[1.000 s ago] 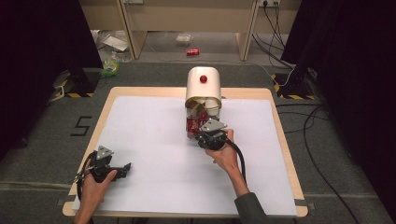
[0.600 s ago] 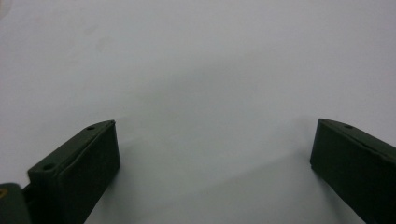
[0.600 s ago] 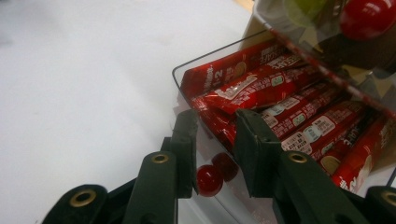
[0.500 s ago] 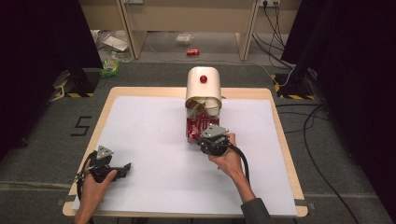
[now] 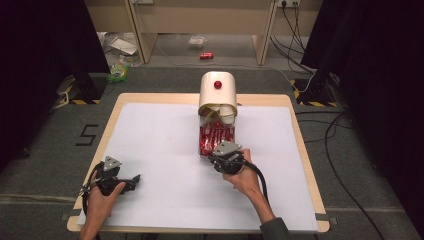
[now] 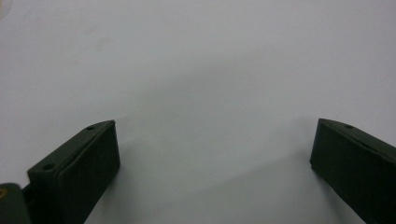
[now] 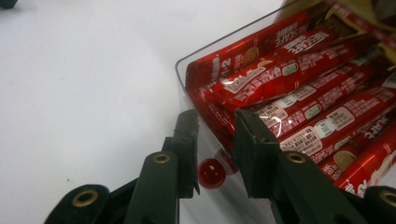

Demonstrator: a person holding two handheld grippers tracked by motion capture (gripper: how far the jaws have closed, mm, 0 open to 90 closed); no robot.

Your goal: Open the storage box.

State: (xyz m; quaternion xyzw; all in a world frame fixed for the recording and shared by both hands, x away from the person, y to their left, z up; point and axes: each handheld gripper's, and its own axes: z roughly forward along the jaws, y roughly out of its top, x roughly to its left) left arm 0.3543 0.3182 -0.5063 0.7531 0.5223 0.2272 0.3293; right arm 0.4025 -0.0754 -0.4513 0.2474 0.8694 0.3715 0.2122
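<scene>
A cream box with a red ball on top stands at the table's far middle. Its clear drawer is pulled out toward me and holds several red coffee sachets. My right gripper is at the drawer's front. Its jaws have just been closing, and the drawer's small red knob sits between them, against the left one. My left gripper rests near the front left corner, pointing right. It stands open with nothing but the white sheet between its jaws.
A white sheet covers the wooden table. On the floor beyond lie a red can, litter at the far left and cables at the right. A "5" is marked left of the table.
My right hand has drawn back toward me with the drawer front, so more of the drawer shows outside the box. The left hand has stayed put.
</scene>
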